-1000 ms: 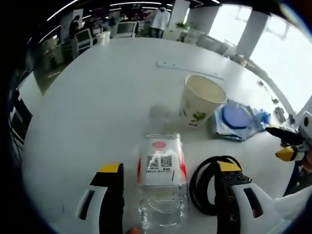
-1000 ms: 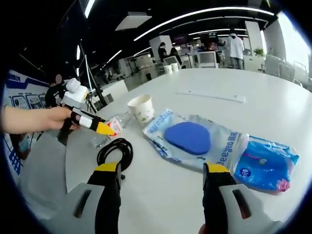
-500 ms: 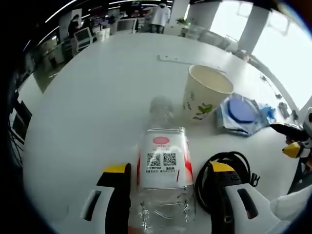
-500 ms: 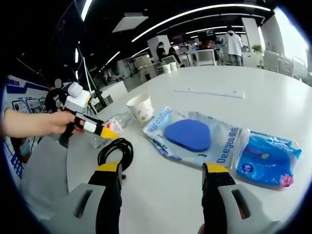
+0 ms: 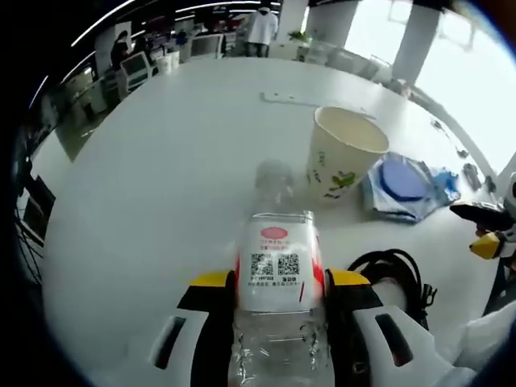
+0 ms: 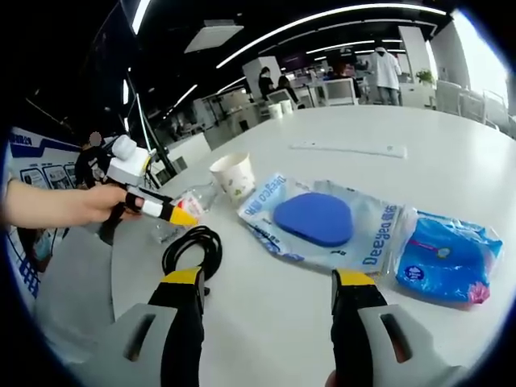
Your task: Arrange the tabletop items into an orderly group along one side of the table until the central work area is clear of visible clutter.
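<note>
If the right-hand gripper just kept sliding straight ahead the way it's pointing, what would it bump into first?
Most likely the clear packet with the blue pad, which lies on the white table straight ahead between the open jaws of the right gripper. Bare tabletop comes before it, though depth is hard to judge.

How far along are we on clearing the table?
Early. Nothing looks grouped yet. In hand: the left gripper has its jaws against both sides of the lying bottle. Left: cup, cable, the two packets. The right gripper is open, holding nothing.
</note>
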`<state>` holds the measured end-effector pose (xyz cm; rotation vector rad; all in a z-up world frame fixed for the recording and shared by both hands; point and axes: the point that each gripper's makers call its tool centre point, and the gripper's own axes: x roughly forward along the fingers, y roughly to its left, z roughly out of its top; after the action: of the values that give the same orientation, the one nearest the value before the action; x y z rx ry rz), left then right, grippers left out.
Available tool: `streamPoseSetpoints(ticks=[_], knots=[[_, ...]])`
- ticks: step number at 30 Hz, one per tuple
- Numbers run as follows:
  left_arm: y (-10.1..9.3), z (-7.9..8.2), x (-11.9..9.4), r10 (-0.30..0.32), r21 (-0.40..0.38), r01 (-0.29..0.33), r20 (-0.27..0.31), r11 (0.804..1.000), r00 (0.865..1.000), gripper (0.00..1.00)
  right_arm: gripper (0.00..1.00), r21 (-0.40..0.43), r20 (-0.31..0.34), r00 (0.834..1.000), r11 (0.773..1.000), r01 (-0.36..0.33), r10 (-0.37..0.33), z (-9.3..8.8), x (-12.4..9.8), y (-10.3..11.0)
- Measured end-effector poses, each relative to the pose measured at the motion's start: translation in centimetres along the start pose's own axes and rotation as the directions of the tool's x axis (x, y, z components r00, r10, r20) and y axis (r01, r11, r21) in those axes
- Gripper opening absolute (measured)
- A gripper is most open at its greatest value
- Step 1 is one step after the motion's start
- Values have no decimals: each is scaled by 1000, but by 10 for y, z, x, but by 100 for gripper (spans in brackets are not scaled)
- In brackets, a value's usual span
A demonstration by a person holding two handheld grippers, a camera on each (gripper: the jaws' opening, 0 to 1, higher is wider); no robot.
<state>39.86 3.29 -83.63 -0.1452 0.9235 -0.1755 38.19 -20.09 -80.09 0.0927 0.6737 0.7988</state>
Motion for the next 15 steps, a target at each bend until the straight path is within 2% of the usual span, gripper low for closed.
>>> streamPoseSetpoints(ticks=[2, 10, 15], knots=[[2, -2, -1, -6, -44, 6, -1, 999, 1000, 38, 61, -5, -2, 1000, 1000, 5, -5, 0, -1, -1], [4, -2, -4, -4, -38, 4, 5, 999, 1000, 35, 61, 1, -2, 1000, 1000, 14, -14, -1, -3, -4], [4, 7, -12, -6, -47, 8, 42, 999, 999, 34, 61, 4, 7, 1000, 1000, 8, -8, 3, -2, 0]])
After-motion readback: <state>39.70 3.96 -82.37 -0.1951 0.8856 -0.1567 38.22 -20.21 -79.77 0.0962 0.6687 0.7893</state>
